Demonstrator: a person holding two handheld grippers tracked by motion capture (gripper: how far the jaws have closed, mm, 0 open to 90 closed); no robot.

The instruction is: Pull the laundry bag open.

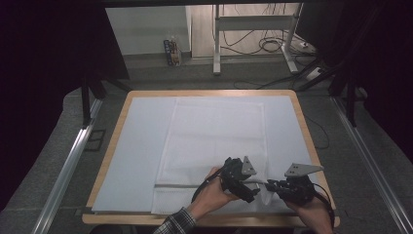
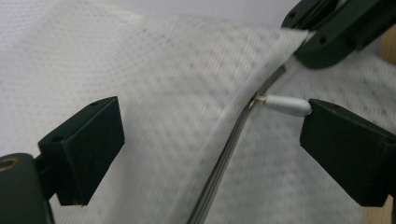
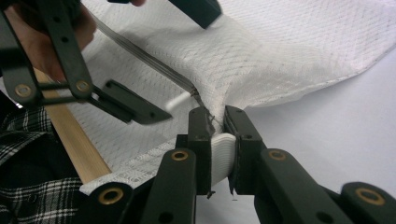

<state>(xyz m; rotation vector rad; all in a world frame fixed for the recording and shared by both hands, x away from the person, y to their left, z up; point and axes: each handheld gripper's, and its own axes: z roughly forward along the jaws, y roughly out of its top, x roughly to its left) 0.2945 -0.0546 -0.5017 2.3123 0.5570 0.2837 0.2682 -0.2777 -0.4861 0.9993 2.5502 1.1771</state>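
Observation:
A white mesh bag [image 1: 214, 136] lies flat on the table, with a grey zipper [image 1: 178, 185] running near its front edge. My right gripper [image 3: 217, 123] is shut on the bag's edge at the zipper's end and lifts that corner a little. The left gripper [image 2: 215, 140] is open, and its jaws stand either side of the zipper [image 2: 224, 158]. The white zipper pull [image 2: 287, 105] points at its right jaw, close to it or touching. In the high view the left gripper [image 1: 251, 186] and right gripper [image 1: 269, 185] meet tip to tip at the bag's front right corner.
A white sheet [image 1: 141, 146] covers the wooden table [image 1: 109, 146], whose front edge [image 3: 74, 144] lies just beside the grippers. A plaid sleeve [image 3: 28, 186] comes in from below. Metal rails, a desk frame and cables sit on the floor beyond the table.

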